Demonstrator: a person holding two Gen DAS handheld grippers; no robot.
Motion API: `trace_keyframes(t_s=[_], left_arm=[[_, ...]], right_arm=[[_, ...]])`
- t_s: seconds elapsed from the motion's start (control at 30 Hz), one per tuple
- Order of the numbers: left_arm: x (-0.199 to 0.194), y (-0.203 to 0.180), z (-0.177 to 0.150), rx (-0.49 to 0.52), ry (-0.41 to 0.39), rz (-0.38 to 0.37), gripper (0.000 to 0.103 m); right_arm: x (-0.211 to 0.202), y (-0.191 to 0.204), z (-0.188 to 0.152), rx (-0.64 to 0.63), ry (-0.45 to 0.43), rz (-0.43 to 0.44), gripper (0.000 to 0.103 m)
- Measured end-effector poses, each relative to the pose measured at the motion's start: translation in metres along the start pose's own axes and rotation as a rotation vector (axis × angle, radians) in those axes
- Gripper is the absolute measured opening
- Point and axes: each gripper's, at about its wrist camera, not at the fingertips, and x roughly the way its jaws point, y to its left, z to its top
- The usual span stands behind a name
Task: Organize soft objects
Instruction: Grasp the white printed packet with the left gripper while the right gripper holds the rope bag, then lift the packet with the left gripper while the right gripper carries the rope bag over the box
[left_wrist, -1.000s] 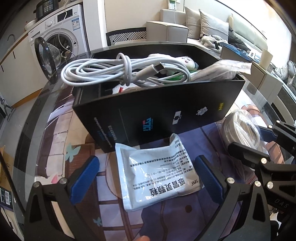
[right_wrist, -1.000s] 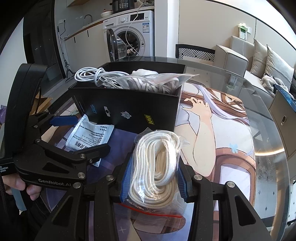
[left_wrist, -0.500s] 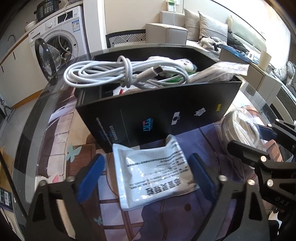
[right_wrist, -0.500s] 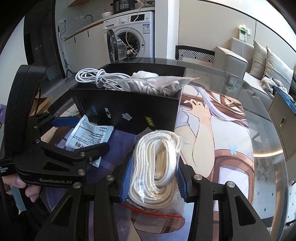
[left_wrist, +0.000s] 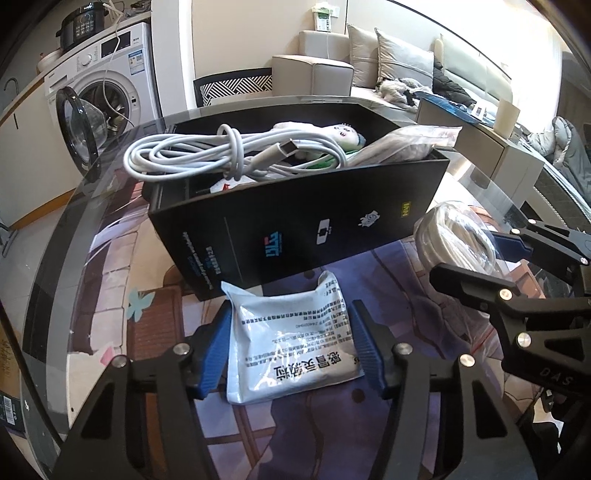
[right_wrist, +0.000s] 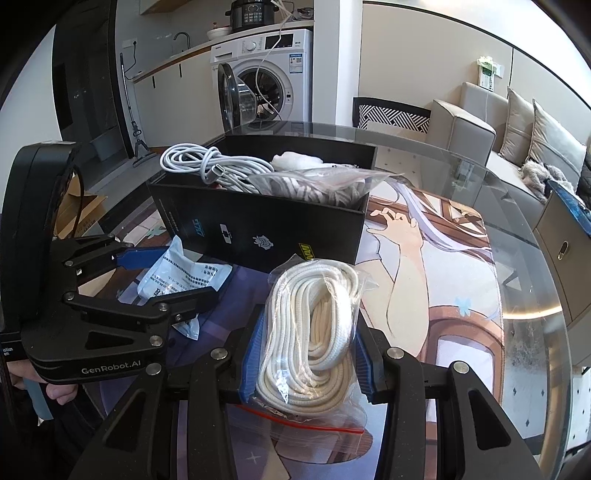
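Observation:
A white printed packet (left_wrist: 291, 343) lies on the mat in front of a black open box (left_wrist: 295, 221). My left gripper (left_wrist: 290, 347) straddles it. Its jaws are closing, and both blue pads (left_wrist: 212, 347) press on the packet's sides, which bulges up. From the right wrist view the left gripper (right_wrist: 184, 275) shows at the left around the packet (right_wrist: 181, 273). My right gripper (right_wrist: 308, 350) is shut on a clear zip bag of white rope (right_wrist: 314, 314), which rests on the mat just right of the packet. The box (right_wrist: 258, 221) holds a coiled white cable (left_wrist: 192, 155), a plush toy (left_wrist: 332, 133) and another bag (left_wrist: 406, 144).
Everything stands on a round glass table (right_wrist: 535, 280) over a picture mat (right_wrist: 424, 258). Behind it are a washing machine with its door open (left_wrist: 92, 110), a patterned chair (left_wrist: 236, 86) and a sofa (left_wrist: 369, 62). A person's hand (right_wrist: 55, 391) grips the left tool.
The left jaws have drawn in from wide apart until the pads meet the packet's sides, and the packet has narrowed and puffed up. The right gripper and its rope bag have stayed put.

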Motion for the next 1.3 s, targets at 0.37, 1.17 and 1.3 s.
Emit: trace_keyframes(t_s=[0.37,1.17,1.3], left_arm=[[-0.015,-0.004,0.001,0.015,-0.034,-0.026,0.06],[-0.08,0.005,0.02,-0.001,-0.199,-0.072,0.06],[-0.085,0.009,0.023,-0.017,-0.226,-0.06,0.06]], right_arm=[[-0.011,0.002,0.004,-0.012,-0.029,-0.001,0.043],[-0.076,0.013,0.025,-0.021,-0.225,0.002,0.043],[-0.079,0.008,0.028,-0.012,-0.246,0.0,0.043]])
